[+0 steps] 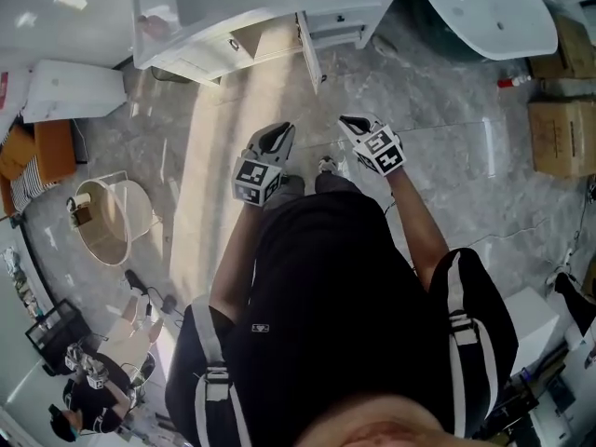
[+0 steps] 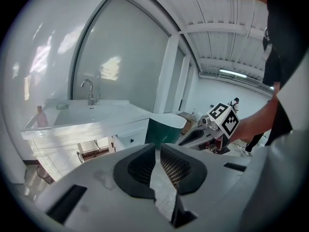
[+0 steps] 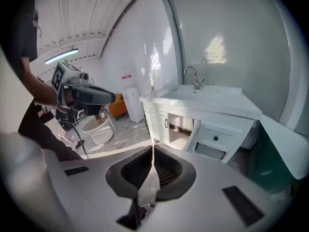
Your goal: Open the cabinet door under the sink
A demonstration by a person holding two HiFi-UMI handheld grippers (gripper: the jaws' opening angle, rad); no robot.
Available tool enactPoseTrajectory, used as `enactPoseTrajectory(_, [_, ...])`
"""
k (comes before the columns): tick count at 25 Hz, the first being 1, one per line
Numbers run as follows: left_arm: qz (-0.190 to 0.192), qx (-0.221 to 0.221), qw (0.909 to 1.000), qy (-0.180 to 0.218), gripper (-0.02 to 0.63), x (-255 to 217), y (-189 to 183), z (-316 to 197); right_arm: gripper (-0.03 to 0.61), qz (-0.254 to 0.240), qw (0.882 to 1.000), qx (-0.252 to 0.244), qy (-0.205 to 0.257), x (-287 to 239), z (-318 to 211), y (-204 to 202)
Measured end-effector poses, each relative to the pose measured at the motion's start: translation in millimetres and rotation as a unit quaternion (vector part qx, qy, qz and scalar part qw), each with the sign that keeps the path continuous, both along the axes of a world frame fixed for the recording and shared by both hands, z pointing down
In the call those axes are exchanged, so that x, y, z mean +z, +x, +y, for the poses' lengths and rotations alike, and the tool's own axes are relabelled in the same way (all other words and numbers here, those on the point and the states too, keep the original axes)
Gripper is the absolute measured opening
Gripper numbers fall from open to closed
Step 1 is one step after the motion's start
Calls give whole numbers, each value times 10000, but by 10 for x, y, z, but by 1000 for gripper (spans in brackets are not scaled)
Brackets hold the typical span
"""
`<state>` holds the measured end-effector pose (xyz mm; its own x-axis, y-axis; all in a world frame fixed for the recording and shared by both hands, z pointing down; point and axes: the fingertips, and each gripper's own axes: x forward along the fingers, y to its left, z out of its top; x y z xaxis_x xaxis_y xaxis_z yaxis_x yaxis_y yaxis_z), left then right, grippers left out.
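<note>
The white sink vanity stands ahead of me, with a faucet on top. One cabinet door under the sink stands swung out toward me, showing a wooden-lined opening; in the right gripper view the door is edge-on. My left gripper and right gripper hover side by side above the floor, well short of the vanity. Both are shut and hold nothing. The left gripper view also shows the right gripper beside it.
A white bathtub lies at the right of the vanity, and cardboard boxes beyond it. A round white basket, an orange seat and a white unit stand at the left. Another person crouches at lower left.
</note>
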<state>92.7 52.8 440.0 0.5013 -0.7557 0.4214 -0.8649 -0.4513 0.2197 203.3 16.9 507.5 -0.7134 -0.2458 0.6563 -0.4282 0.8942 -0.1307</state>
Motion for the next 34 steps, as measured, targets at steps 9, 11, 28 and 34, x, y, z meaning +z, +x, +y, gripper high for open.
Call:
enactPoseTrajectory(9, [-43,-232,9997,29,40,-72,-145,29,67,-86,9999,-53,135,-221,76,-10])
enactPoseTrajectory(11, [-38,-208,9998,39,40,-82,-97,28,67,-107,9997,-96,183,-259,91,-29])
enactPoseTrajectory(28, [35,-435,9989,143,40,-87,67,44,67,-188,9984,-404,345,-360,166,-5])
enactPoseTrajectory(34, [-13,-515,9986,89,40,-57,25,44,67,-265,9981,-384,414,-396,77,-12])
